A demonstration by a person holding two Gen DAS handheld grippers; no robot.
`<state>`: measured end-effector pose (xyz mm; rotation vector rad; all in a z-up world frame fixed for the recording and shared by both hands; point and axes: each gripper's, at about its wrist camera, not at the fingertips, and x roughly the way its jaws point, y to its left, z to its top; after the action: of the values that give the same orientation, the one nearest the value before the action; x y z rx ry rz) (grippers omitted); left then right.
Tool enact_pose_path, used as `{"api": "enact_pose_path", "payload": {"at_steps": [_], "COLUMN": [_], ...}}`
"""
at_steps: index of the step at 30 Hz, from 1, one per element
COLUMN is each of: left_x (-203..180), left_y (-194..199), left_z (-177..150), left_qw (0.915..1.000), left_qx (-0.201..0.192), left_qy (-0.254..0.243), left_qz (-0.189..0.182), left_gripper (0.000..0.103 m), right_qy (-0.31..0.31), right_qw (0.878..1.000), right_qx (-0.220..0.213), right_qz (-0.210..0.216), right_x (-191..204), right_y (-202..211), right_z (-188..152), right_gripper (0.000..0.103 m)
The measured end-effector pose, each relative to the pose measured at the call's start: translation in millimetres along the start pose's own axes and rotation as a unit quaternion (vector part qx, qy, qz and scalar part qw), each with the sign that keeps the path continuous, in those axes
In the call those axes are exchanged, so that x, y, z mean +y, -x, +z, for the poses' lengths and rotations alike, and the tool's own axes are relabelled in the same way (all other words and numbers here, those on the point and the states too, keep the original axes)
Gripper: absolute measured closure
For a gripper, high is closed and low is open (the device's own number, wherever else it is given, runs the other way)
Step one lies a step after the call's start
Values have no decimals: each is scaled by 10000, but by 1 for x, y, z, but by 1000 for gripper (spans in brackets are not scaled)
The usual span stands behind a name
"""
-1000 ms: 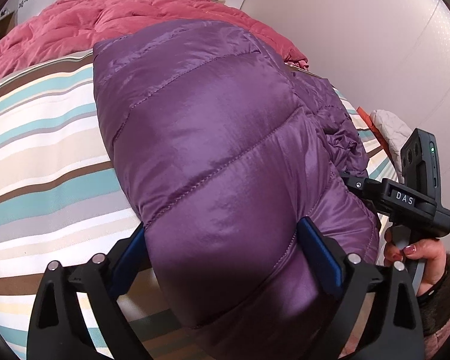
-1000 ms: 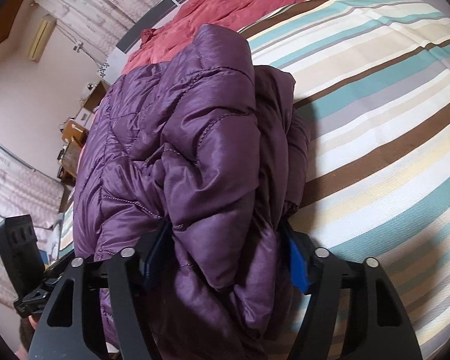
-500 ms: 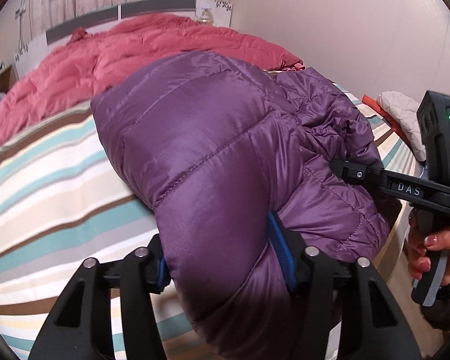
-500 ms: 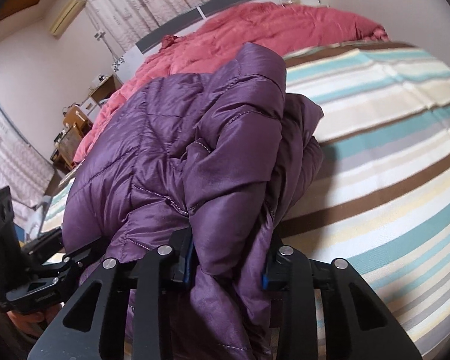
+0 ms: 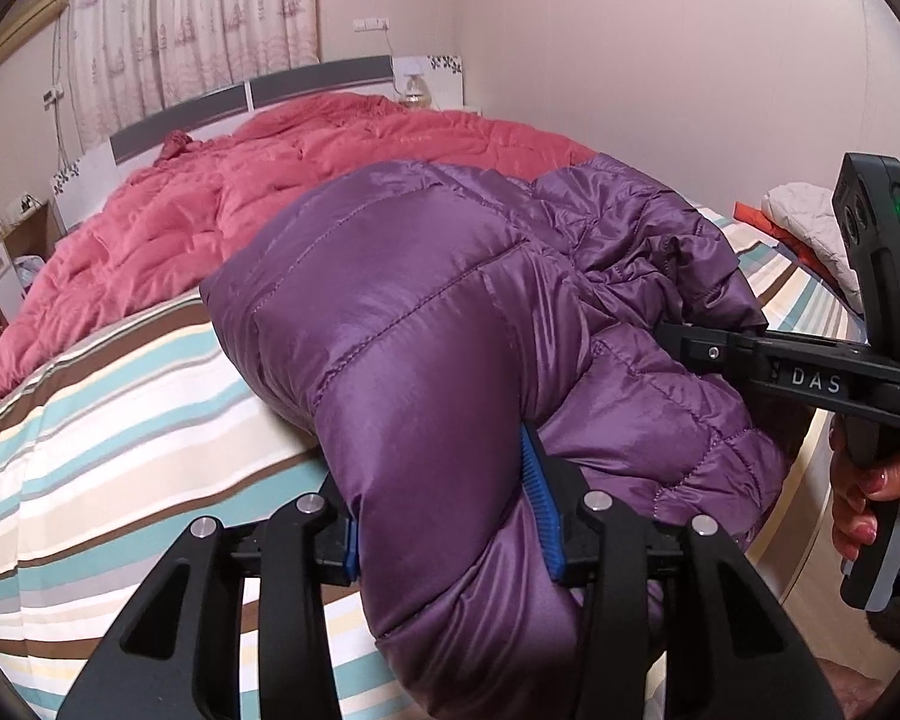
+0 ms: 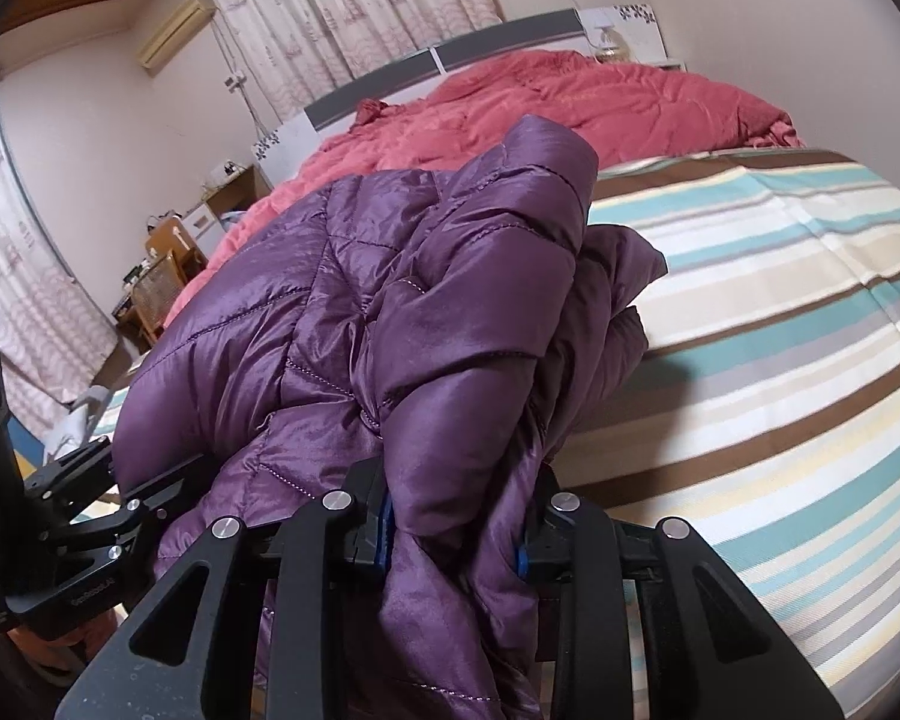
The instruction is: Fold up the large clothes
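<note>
Left wrist view has the left hand-held gripper [image 5: 447,525] now clamped tight on a fat fold of the purple jacket [image 5: 426,324], where a second ago its jaws stood wide around it. The right hand-held gripper [image 6: 453,531] has likewise closed on the bunched edge. With the jacket lying on the striped bed [image 6: 780,312], I'd guess both grips are set for lifting or pulling it into the next fold.

Black gripper frames with silver screws, blue ribbed fingers [image 5: 539,498], white "DAS" lettering, hand [image 5: 870,498] with pink-painted nails
</note>
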<state>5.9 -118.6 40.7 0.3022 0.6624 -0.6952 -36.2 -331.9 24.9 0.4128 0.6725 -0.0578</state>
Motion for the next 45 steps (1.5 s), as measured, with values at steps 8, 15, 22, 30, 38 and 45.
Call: {"api": "enact_pose_path", "payload": {"at_steps": [8, 15, 22, 30, 38, 45], "left_x": [23, 63, 131, 229, 304, 311], "left_y": [19, 41, 51, 39, 0, -8], "left_z": [0, 0, -8, -25, -67, -97], "left_qw": [9994, 9967, 9905, 9781, 9670, 9618], "left_qx": [-247, -478, -498, -340, 59, -12], "left_qy": [134, 292, 676, 1143, 1696, 2099], "left_qz": [184, 591, 1090, 1706, 1902, 1757], "left_gripper": [62, 62, 62, 62, 56, 44], "right_qy": [299, 557, 961, 1318, 1824, 1852], "right_qw": [9993, 9966, 9900, 9800, 9732, 9741], "right_qx": [-136, -258, -200, 3, 384, 609], "right_qz": [179, 554, 1012, 1494, 1343, 1144], "right_x": [25, 62, 129, 207, 258, 256], "right_y": [-3, -19, -65, -140, -212, -218], "right_z": [14, 30, 45, 50, 28, 14], "right_gripper": [75, 75, 75, 75, 69, 57]}}
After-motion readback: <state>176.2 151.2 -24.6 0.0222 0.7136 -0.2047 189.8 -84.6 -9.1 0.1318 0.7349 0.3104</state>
